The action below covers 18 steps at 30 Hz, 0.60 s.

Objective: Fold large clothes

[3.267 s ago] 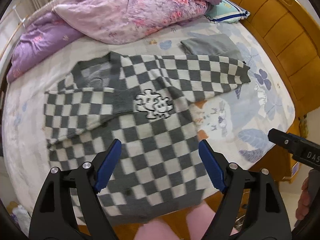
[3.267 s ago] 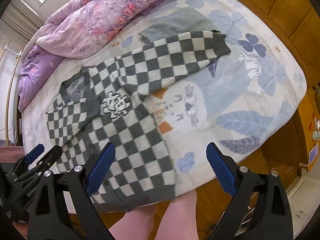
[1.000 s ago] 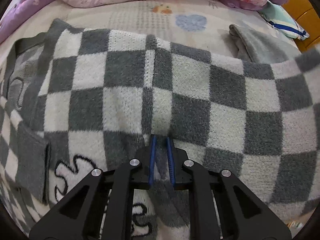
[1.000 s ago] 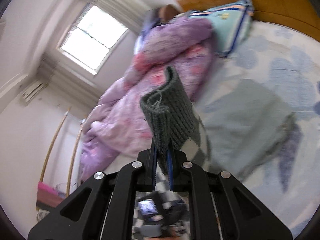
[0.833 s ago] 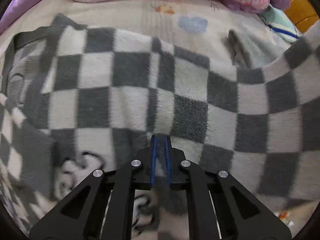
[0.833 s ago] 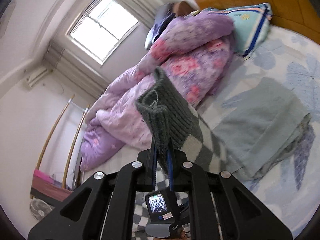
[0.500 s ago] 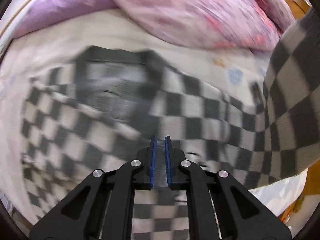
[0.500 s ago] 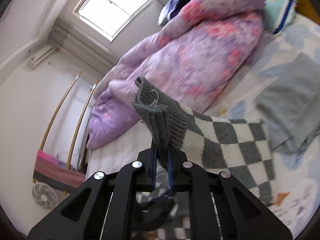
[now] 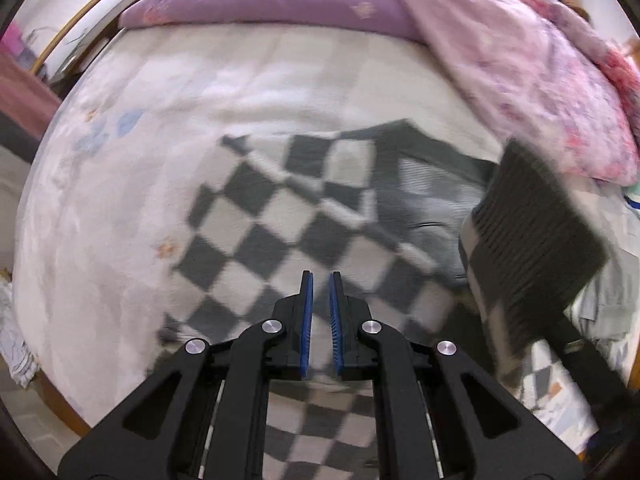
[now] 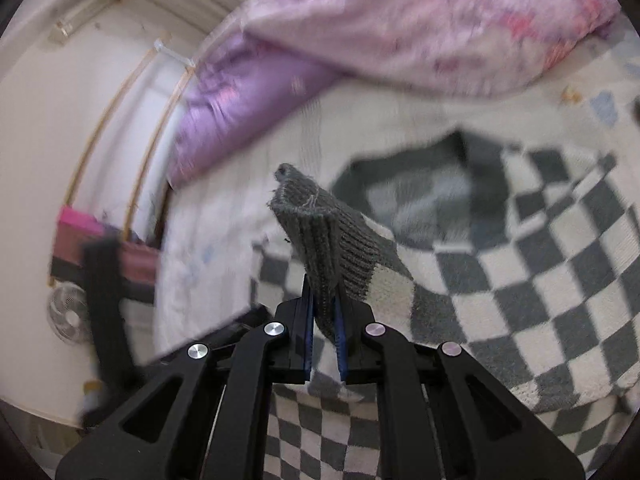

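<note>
Pale bedding (image 9: 120,184) with faint blue and orange prints fills both your views, and a pink and purple floral quilt (image 9: 520,52) is heaped along its far side. Your checkered sweater (image 9: 280,216), grey and off-white squares with a dark grey ribbed neckline, lies spread across the bed beneath both tools, blurred in both pictures. Your right gripper (image 10: 322,308) is clenched on the sweater's ribbed cuff (image 10: 320,236): the grey knit stands up out of the narrow gap between the blue pads, and the checkered sleeve trails from it down and to the right over the body of the garment. In the left wrist view that same cuff shows at the right edge as a dark ribbed panel lifted off the bed. Your left gripper (image 9: 319,316) points steeply down at the sweater with its jaws almost together; they have just been closing, and only a thin slit shows between the blue pads, with no cloth visible in it, so it holds nothing. At the left of the right wrist view you can see a wall, two slim wooden poles (image 10: 120,120) and a small white fan (image 10: 68,316) near the floor
</note>
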### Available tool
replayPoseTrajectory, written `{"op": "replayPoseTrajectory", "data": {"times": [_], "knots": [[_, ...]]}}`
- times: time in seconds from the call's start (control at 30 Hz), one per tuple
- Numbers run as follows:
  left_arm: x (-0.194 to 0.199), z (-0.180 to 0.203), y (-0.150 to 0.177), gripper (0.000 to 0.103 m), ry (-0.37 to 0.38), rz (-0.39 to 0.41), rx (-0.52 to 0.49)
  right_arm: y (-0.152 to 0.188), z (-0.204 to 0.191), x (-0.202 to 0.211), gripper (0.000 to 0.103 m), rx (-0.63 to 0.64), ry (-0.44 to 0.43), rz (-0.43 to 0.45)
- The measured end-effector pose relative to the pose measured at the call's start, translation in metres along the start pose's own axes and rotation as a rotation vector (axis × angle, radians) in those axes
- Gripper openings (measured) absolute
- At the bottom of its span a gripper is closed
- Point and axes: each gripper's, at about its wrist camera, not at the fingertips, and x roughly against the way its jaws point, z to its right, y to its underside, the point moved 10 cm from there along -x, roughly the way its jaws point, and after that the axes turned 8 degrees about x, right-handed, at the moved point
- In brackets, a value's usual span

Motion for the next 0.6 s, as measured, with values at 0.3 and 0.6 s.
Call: {"op": "replayPoseTrajectory", "data": {"times": [0.3,0.6], "knots": [[-0.039,-0.063,0.021,0.027,-0.026,-0.081,0.103,0.076,0.006,-0.087,0.086,-0.253,-0.107,-0.368],[-0.043,-0.027,0.04,0.049,0.037,-0.119,0.095,0.049,0.084,-0.009,0.086,-0.158,0.092,-0.232]]}}
